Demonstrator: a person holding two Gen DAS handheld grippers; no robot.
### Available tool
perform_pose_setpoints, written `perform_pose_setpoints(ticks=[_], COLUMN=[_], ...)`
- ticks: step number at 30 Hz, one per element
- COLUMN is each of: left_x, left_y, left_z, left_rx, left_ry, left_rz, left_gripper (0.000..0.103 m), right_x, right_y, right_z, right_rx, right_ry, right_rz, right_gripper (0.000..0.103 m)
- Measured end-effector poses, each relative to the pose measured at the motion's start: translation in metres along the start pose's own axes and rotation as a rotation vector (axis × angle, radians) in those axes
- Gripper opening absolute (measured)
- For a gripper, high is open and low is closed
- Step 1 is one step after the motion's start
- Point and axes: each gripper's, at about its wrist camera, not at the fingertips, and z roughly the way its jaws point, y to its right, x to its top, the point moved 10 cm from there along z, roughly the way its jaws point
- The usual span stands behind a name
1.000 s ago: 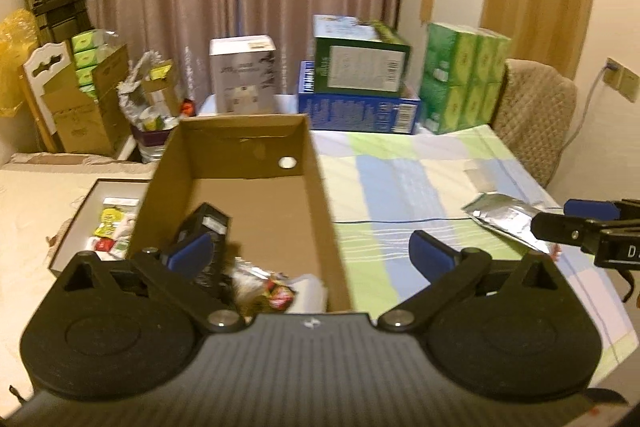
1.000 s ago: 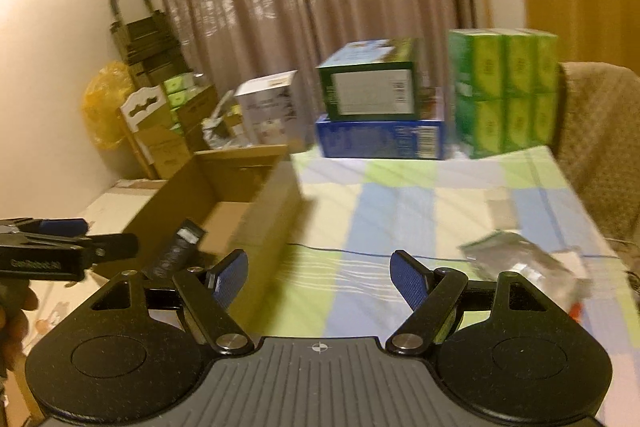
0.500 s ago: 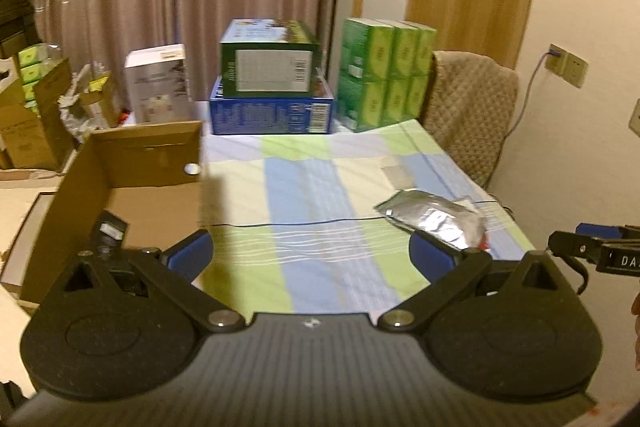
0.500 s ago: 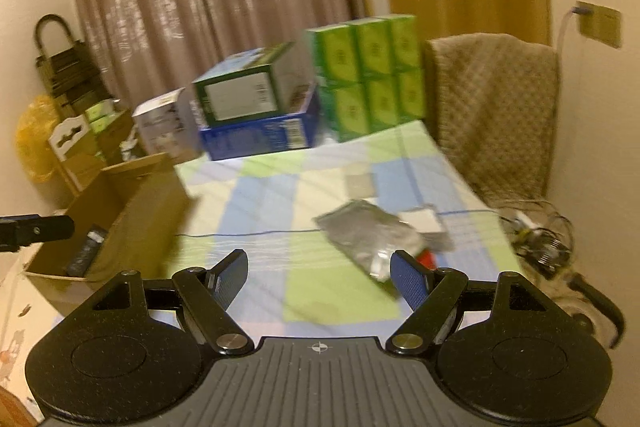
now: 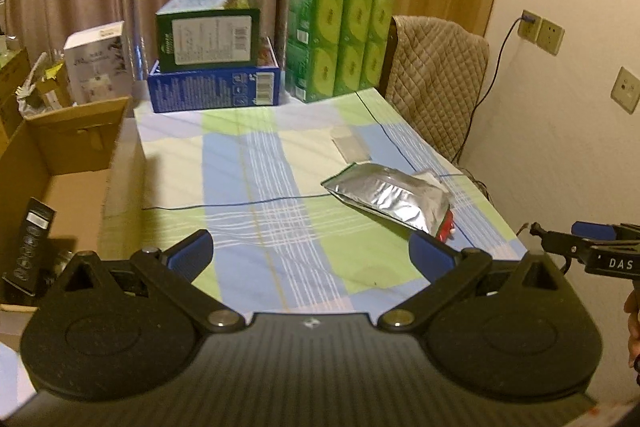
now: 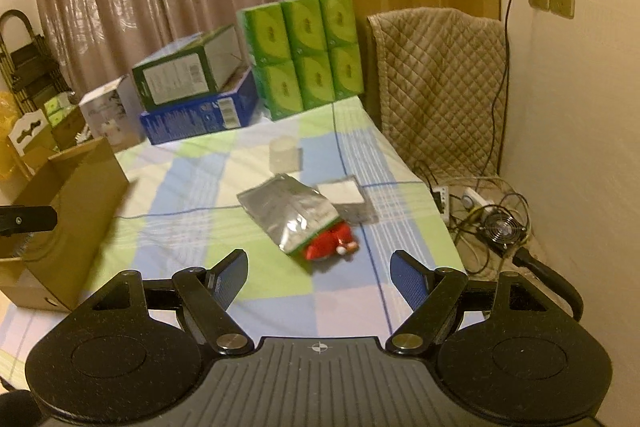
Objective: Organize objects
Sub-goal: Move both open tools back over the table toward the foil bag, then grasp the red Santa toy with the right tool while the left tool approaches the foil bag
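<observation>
Both grippers spread wide and empty above the checked tablecloth [image 5: 256,163].

At the left a cardboard box [image 5: 76,151] holds a black carton [image 5: 30,247]. The left gripper [image 5: 310,253] hovers beside it. A silver pouch [image 6: 290,213] lies mid-table over a red packet [image 6: 332,245], just ahead of the right gripper [image 6: 318,275].

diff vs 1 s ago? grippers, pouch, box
Both grippers swung right, away from the cardboard box toward the silver pouch. The left gripper went from over the box to over the tablecloth; the right gripper now faces the pouch and the red packet beside it. Nothing taken hold of or let go: both stayed open and empty. Pouch, box and its contents lie as before.
</observation>
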Motion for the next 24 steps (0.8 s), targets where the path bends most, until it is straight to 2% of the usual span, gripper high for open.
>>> perform_pose_setpoints(ticks=[7, 16, 24], left_x=[-0.007, -0.019, -0.031], left_y=[0.007, 0.007, 0.003], left_z=[0.045, 0.118, 0.161], left_rx=[0.006, 0.033, 0.049], left_ry=[-0.041, -0.095, -0.102], left_rz=[0.003, 0.022, 0.026], left_gripper=[0.102, 0.102, 0.102], right_x=[-0.007, -0.010, -0.005], right_y=[0.013, 0.022, 0.049], right_z=[0.035, 0.100, 0.156], right_rx=[-0.006, 0.004, -0.052], right_ry=[-0.037, -0.090, -0.111], right_rz=[-0.004, -0.033, -0.016], right_gripper=[0.075, 0.075, 0.075])
